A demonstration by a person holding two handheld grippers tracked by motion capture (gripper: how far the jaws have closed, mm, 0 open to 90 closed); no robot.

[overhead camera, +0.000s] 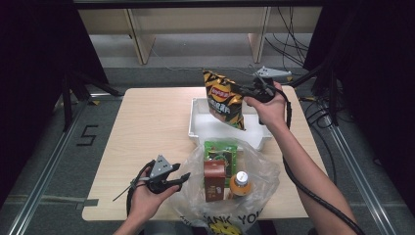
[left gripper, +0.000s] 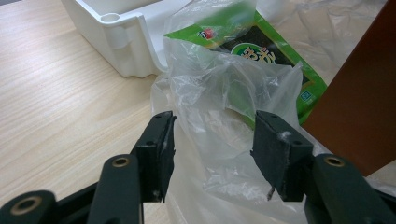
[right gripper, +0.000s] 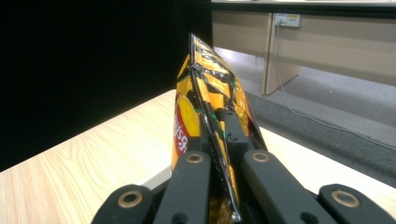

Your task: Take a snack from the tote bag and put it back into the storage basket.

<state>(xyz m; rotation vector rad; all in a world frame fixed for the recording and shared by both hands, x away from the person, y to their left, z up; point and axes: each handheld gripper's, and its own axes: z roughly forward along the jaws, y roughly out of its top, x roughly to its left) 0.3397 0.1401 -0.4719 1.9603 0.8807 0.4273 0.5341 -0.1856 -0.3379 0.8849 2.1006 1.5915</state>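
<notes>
The step in hand looks like unpacking: the right gripper [overhead camera: 243,91] holds a crinkly yellow-and-black chip bag [overhead camera: 224,99] by its flat sealed edge, fingers clamped on the foil seam, and hangs it above the white tub [overhead camera: 198,128]. The tub is a rigid, rounded-corner plastic bin on the pale woodgrain tabletop [overhead camera: 147,127]. Next, I judge, the bag must be lowered into the tub and the fingers opened. Just in front of the tub lies a thin, wrinkled clear plastic bag [overhead camera: 264,171], with a green packet [overhead camera: 220,149], a brown carton [overhead camera: 214,181] and an orange-capped bottle [overhead camera: 240,183] inside. The left gripper [overhead camera: 183,177] sits at that bag's left edge, fingers apart around a fold of film, not visibly pinching it.
</notes>
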